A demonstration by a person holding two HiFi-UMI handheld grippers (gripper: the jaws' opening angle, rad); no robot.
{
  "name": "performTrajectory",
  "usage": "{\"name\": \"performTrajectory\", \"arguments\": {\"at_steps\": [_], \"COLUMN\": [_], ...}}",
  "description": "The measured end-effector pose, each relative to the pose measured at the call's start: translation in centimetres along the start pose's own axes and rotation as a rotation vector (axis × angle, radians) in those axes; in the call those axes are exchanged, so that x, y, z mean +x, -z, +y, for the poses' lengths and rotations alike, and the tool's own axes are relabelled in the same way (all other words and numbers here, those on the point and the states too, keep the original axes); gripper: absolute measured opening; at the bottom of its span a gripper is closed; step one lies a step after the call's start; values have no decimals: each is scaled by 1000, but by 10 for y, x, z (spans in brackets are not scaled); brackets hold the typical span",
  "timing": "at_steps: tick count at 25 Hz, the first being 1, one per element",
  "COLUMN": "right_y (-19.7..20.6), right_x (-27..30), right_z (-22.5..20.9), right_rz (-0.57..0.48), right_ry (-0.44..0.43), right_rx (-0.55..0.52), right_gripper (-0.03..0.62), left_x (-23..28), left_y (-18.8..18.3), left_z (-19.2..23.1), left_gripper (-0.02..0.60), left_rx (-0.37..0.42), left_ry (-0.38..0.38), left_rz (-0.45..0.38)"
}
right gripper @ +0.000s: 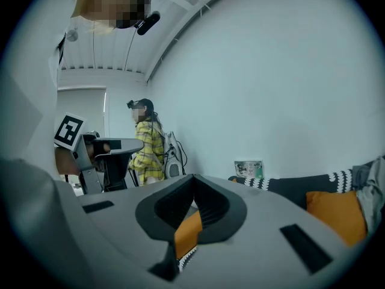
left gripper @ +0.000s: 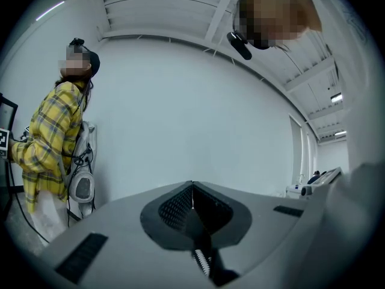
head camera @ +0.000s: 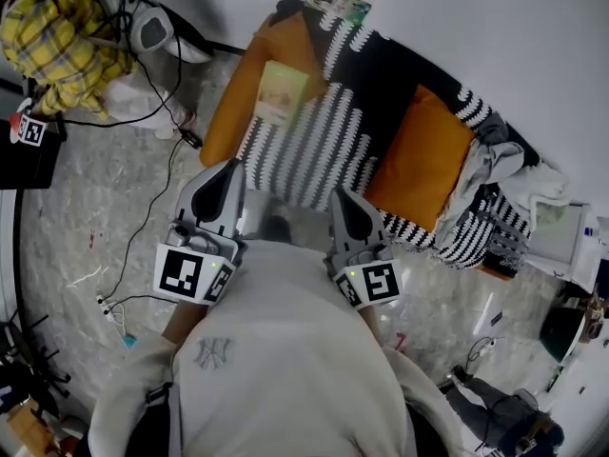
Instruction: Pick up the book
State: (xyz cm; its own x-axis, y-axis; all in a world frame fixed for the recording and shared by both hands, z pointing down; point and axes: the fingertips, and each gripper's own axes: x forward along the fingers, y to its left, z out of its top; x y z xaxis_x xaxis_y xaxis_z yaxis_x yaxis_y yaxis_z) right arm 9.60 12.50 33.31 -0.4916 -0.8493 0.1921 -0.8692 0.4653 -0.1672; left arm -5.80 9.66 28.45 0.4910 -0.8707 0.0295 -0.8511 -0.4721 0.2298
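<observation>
A pale green-and-cream book [head camera: 281, 91] lies flat on the left part of a sofa [head camera: 381, 84] that is covered by a black-and-white zigzag blanket. My left gripper [head camera: 228, 166] is held in front of the sofa's near edge, below the book and apart from it, jaws together and empty. My right gripper [head camera: 342, 196] hangs level with it to the right, also closed on nothing. In the left gripper view the gripper [left gripper: 192, 185] faces a bare wall. In the right gripper view the gripper [right gripper: 194, 176] hides the book; orange fabric shows through its gap.
Orange cushions [head camera: 423, 155] and crumpled clothes [head camera: 495, 184] fill the sofa's right half. A picture card [head camera: 338, 3] leans at the sofa's far end. A person in a yellow plaid shirt [head camera: 52, 36] stands at the left by a black stand. Cables [head camera: 143, 217] cross the floor.
</observation>
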Motion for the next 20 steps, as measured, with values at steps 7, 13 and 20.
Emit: {"name": "performTrajectory", "arguments": {"at_steps": [7, 13, 20], "right_y": [-3, 0, -3], "right_x": [9, 13, 27], "right_z": [-18, -19, -21], "right_rz": [24, 43, 50], "right_ry": [-19, -42, -21], "right_rx": [8, 16, 46], "right_gripper": [17, 17, 17], "left_x": [18, 17, 31], "left_y": [-6, -7, -7], "left_z": [5, 11, 22], "left_gripper": [11, 11, 11], "left_rx": [2, 3, -7], "left_ry": [-33, -60, -48], "left_rz": [-12, -3, 22]}}
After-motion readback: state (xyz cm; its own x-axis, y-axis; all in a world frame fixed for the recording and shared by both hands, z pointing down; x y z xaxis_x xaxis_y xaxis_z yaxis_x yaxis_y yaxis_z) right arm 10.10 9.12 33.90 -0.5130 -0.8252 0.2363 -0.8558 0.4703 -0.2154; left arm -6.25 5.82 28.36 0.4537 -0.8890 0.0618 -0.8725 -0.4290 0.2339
